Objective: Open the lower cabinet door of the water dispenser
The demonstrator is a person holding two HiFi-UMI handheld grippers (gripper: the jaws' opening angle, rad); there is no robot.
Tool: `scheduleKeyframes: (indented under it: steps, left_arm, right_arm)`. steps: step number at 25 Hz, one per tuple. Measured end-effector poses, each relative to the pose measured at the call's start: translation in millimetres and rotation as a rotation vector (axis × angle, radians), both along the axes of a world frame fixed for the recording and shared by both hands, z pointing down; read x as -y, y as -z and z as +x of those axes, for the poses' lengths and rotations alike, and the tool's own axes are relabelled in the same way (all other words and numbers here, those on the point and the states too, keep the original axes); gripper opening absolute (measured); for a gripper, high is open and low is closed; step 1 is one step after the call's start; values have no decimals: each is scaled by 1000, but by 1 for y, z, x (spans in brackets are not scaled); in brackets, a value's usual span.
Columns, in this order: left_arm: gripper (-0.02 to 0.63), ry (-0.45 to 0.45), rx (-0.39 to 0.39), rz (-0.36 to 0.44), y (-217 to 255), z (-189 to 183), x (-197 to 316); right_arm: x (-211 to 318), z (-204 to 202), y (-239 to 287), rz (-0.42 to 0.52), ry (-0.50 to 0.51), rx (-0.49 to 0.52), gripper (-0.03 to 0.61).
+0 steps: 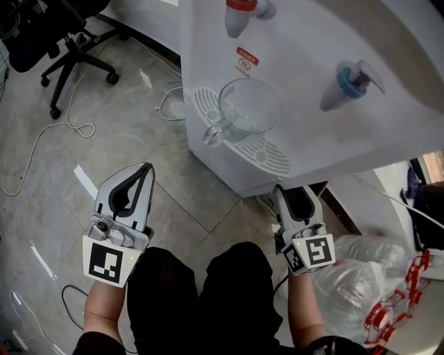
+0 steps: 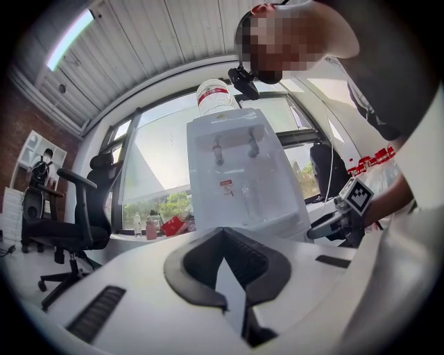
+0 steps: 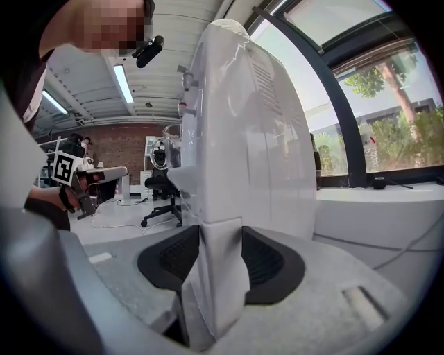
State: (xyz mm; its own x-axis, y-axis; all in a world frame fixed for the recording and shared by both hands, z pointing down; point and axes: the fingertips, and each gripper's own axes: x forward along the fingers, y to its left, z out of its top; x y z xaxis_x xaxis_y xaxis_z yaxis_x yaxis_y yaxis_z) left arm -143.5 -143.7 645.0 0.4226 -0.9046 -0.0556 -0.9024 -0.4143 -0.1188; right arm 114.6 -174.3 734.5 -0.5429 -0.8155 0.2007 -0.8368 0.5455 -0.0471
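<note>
The white water dispenser [image 1: 305, 83] stands ahead of me, seen from above, with a red tap [image 1: 243, 10], a blue tap [image 1: 350, 83] and a glass mug [image 1: 246, 107] on its drip tray. My right gripper [image 1: 290, 195] reaches under the dispenser's front corner. In the right gripper view the edge of the lower cabinet door [image 3: 222, 291] stands between the black pads, and the right gripper [image 3: 220, 239] is open around it. My left gripper [image 1: 146, 168] hangs over the floor to the left, apart from the dispenser, its fingertips together and holding nothing; the left gripper view shows the left gripper [image 2: 223, 232] facing the dispenser [image 2: 243, 180].
A black office chair [image 1: 62, 48] stands at the far left, and a white cable [image 1: 55, 132] loops over the tiled floor. A clear plastic bag [image 1: 361, 277] and red plastic links [image 1: 402, 298] lie at the right. The person's dark-clad knees [image 1: 201, 291] are below the grippers.
</note>
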Motion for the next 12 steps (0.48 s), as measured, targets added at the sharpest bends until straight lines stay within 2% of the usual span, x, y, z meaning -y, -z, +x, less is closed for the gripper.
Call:
scheduleKeyframes:
  steps: [12]
  left_arm:
    - [6, 18, 51, 4, 0, -14, -10]
  right_arm:
    - [-2, -1, 0, 19, -8, 29, 175]
